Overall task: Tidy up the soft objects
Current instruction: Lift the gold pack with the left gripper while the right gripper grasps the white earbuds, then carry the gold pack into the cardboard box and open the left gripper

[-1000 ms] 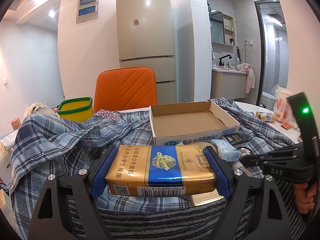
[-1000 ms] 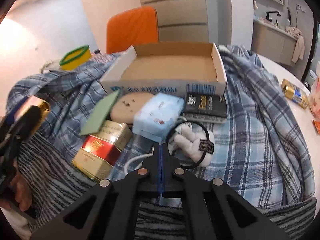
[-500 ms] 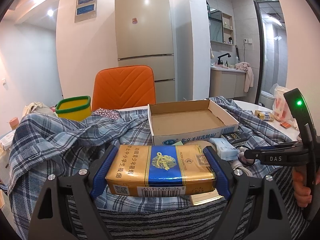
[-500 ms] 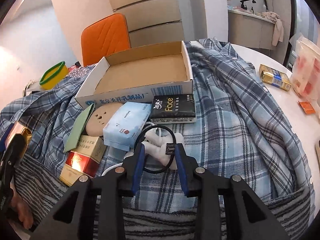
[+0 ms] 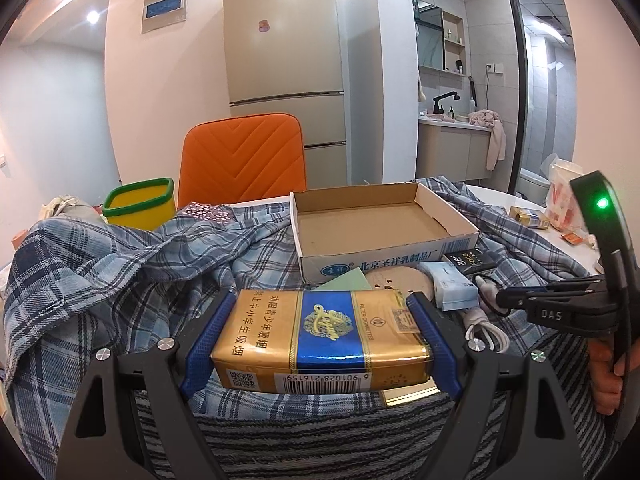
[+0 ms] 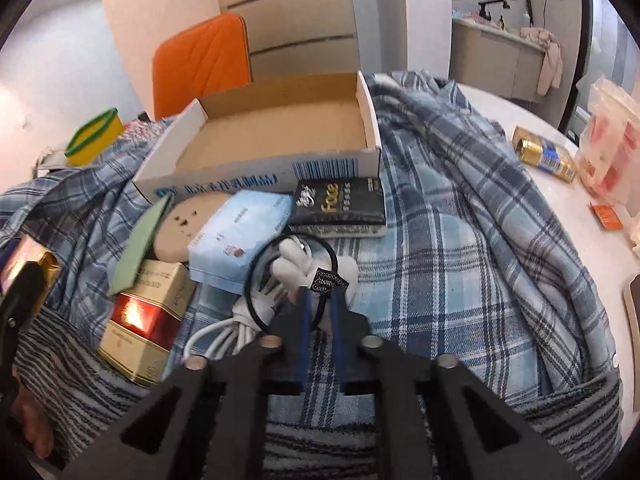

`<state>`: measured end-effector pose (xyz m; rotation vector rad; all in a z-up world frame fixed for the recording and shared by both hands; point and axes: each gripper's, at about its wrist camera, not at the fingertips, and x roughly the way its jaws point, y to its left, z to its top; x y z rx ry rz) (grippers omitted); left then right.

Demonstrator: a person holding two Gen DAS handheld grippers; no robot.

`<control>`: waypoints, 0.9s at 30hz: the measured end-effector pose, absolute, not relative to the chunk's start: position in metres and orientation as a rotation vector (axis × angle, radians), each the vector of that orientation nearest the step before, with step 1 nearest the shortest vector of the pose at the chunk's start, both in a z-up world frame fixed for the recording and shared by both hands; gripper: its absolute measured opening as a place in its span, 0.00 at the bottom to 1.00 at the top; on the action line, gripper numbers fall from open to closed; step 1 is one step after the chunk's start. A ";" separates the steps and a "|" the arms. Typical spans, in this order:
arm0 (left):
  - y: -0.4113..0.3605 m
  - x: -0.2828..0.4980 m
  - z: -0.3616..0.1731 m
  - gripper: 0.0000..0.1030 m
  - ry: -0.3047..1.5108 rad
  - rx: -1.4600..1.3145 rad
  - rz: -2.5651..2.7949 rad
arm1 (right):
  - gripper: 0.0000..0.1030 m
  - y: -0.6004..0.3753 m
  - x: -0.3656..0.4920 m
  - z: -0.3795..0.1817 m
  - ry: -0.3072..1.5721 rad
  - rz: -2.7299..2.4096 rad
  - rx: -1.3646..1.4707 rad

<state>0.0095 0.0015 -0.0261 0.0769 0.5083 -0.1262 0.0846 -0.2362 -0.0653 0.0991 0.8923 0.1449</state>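
Observation:
My left gripper [image 5: 320, 332] is shut on a gold and blue cigarette carton [image 5: 320, 340], held above the plaid cloth in front of the open cardboard box [image 5: 384, 248]. My right gripper [image 6: 322, 300] has its jaws narrowly apart around the black hair tie [image 6: 256, 280] with its white plush charm [image 6: 296, 260]. It also shows in the left wrist view [image 5: 500, 300]. Beside the hair tie lie a light blue tissue pack [image 6: 240, 232], a black tissue pack [image 6: 340, 208], a beige round pad [image 6: 180, 228] and a green card [image 6: 140, 240].
A red and gold box [image 6: 144, 320] and a white cable [image 6: 224, 332] lie at the near left. A yellow bin [image 5: 138, 208] and an orange chair [image 5: 240, 156] stand behind. A gold pack [image 6: 544, 156] and a plastic bag [image 6: 612, 152] lie on the white table at right.
My right gripper opened from shut, moved forward over the hair tie and narrowed its jaws around it. My left gripper stayed shut on the carton and barely moved.

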 end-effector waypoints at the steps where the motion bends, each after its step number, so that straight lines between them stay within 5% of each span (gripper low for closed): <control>1: 0.002 0.009 -0.026 0.82 0.504 0.076 -0.126 | 0.07 -0.235 0.081 -0.062 0.866 0.152 0.091; 27: 0.005 -0.043 0.041 0.82 0.061 0.022 -0.104 | 0.07 -0.210 -0.005 0.057 0.149 0.206 -0.085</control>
